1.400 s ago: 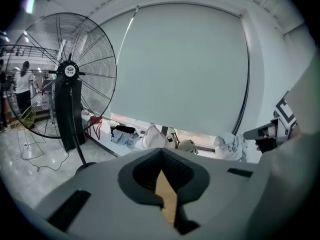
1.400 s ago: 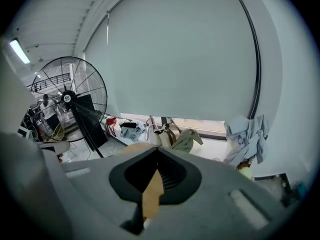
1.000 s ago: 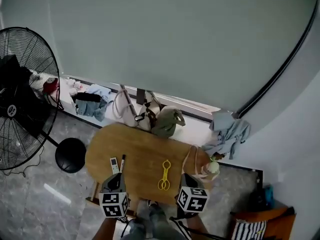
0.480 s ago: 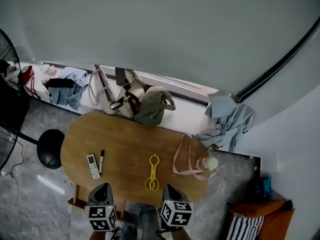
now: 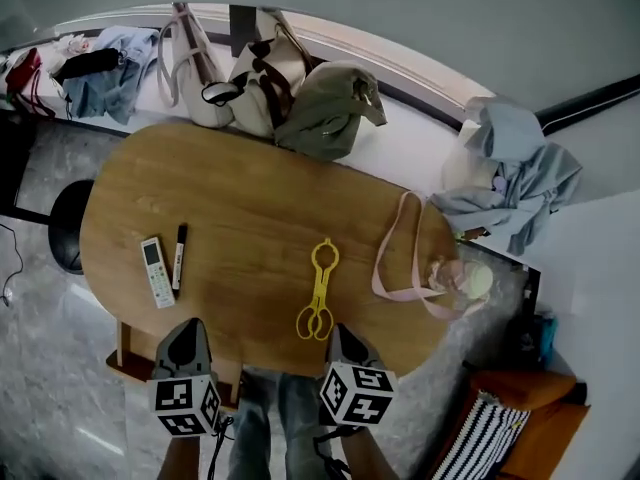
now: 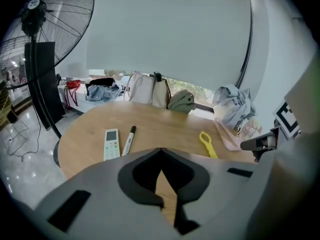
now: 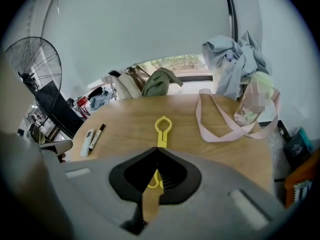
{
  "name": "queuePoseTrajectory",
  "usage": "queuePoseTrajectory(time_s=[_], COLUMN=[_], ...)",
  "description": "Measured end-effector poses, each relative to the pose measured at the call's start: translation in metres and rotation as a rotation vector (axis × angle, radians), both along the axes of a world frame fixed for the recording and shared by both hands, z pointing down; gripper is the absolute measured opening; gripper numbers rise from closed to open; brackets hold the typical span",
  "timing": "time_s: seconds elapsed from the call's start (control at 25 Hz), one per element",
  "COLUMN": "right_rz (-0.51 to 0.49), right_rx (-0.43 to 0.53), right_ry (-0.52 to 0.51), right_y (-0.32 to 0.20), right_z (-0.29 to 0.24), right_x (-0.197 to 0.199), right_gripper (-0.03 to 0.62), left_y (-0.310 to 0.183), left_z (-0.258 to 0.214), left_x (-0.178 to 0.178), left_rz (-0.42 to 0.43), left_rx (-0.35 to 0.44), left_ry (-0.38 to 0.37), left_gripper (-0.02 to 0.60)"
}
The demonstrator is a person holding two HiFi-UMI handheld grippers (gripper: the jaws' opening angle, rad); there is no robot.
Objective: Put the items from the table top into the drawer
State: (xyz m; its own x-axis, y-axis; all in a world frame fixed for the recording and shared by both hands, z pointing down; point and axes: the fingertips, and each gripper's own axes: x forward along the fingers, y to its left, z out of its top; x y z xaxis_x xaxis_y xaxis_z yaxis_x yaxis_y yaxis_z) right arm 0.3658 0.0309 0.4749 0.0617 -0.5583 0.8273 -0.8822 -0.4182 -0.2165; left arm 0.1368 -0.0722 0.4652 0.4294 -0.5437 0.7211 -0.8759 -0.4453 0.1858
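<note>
Head view shows the left gripper (image 5: 185, 330) and right gripper (image 5: 340, 336), jaws pressed together on nothing, at the near edge of the oval wooden table (image 5: 250, 198). Just ahead of the right gripper lie the yellow plastic tongs (image 5: 318, 290); its jaws should spread before straddling their narrow middle.

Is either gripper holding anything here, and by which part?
Nothing is held. The left gripper and right gripper are both shut and empty; the yellow tongs lie untouched on the table.
</note>
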Motion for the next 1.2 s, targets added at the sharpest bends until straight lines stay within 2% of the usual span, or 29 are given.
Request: queuePoseTrajectory(time_s=[0.28, 0.52, 0.56, 0.84, 1.2], right_rz=[0.004, -0.026, -0.031, -0.029, -0.059], right_rx=[-0.024, -0.067, -0.072, -0.089, -0.121], right_ry=[0.012, 0.017, 0.007, -0.018, -0.007], right_y=[-0.003, -0.008, -0.010, -0.025, -0.043], right_z=[0.034, 0.050, 0.053, 0.069, 0.090], right_x=[0.000, 0.000, -0.001, 0.002, 0.004], right_gripper=[0.005, 0.006, 0.029, 0.073, 0.157], left_y=[0.003, 0.000, 0.000, -0.003, -0.006], left_z=[0.038, 0.050, 0.051, 0.056, 0.061], left_x=[-0.017, -0.030, -0.031, -0.039, -0.045], left_rz=[-0.048, -0.087, -0.088, -0.093, -0.094], left_rx=[-0.017, -0.029, -0.031, -0.044, -0.053], left_ry=[-0.011, -0.021, -0.023, -0.030, -0.050], left_gripper=[-0.005, -0.005, -0.005, -0.005, -0.005])
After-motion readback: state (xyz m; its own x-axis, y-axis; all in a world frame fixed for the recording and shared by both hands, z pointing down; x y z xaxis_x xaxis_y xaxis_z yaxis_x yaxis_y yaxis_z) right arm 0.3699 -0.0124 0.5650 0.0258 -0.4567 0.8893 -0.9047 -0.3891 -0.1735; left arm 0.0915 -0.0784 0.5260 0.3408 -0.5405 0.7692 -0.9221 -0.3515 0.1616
